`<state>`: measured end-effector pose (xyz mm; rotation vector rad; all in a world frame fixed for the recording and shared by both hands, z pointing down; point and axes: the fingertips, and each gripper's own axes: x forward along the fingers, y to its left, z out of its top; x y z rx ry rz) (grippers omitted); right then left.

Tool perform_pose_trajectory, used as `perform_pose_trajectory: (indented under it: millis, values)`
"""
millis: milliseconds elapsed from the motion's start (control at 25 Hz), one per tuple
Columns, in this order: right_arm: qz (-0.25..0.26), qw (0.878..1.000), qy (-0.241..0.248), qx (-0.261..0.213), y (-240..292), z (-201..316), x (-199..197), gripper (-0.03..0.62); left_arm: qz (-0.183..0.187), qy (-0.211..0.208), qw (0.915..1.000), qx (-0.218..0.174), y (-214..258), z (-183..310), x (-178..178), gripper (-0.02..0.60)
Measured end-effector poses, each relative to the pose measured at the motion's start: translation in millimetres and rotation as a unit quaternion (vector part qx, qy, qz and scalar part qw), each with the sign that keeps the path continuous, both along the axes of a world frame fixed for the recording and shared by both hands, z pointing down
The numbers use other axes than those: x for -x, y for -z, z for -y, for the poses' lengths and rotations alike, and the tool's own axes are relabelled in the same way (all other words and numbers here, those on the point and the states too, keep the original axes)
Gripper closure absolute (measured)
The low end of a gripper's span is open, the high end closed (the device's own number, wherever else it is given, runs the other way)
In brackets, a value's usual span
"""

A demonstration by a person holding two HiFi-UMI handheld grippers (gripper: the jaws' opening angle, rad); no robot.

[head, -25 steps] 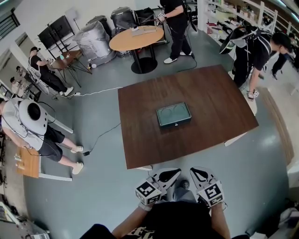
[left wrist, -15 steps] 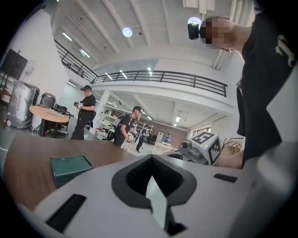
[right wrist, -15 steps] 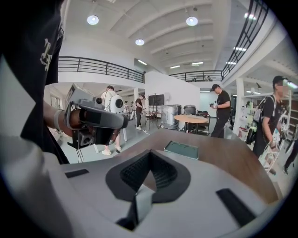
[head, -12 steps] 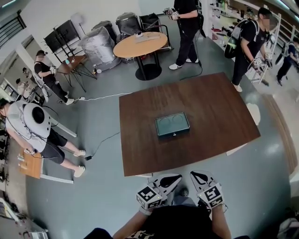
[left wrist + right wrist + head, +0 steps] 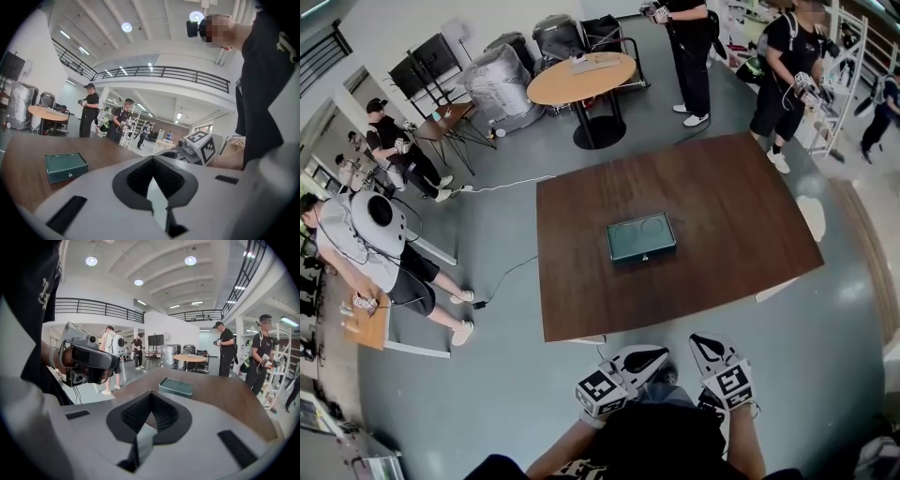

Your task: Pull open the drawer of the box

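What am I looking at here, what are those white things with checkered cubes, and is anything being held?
There is no robot: a person holds a tool in each hand, the left gripper and the right gripper; the checkered cubes belong to them. The overhead picture comes from a camera on the person's head. The other two come from cameras riding on each gripper, looking along its fingers. On the brown table lies one green box, its drawer looking shut. Both grippers hover near the person's body, short of the table, fingers together, holding nothing.
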<state>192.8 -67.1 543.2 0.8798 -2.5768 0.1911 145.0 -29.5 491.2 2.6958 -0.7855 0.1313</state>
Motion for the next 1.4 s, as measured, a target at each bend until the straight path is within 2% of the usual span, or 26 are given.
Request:
perform_pose_trajectory:
  millis: [160,440,640,720,1120,1400]
  values:
    - [0.001,1.0,-0.004,0.004,-3.8,-6.8,-12.0,0.606,0.025,0.002,0.9995,-0.017,1.5,-4.0,-11.3,0.575]
    - [0.005,1.0,-0.013,0.007,-7.7,-6.9,-25.6,0.606,0.033,0.008,0.9994,-0.009,-6.2,2.2,-23.0,0.575]
    - [-0.011,0.999,-0.026,0.014,-10.0,-2.4,-37.5,0.606,0.032,0.001,0.9994,-0.013,-2.0,9.9,-31.2,0.575]
    - [-0.01,0.999,-0.029,0.012,-5.8,4.5,-32.4,0.606,0.031,0.007,0.9994,-0.014,-1.9,15.1,-25.6,0.575]
    - [-0.026,0.999,0.021,0.022,-23.6,21.2,6.8,0.606,0.026,0.05,0.9984,-0.003,-9.3,32.6,10.8,0.577]
    - [-0.046,0.998,0.038,0.029,-35.2,48.0,28.8,0.606,-0.006,0.086,0.9963,-0.002,0.9,55.0,39.9,0.575]
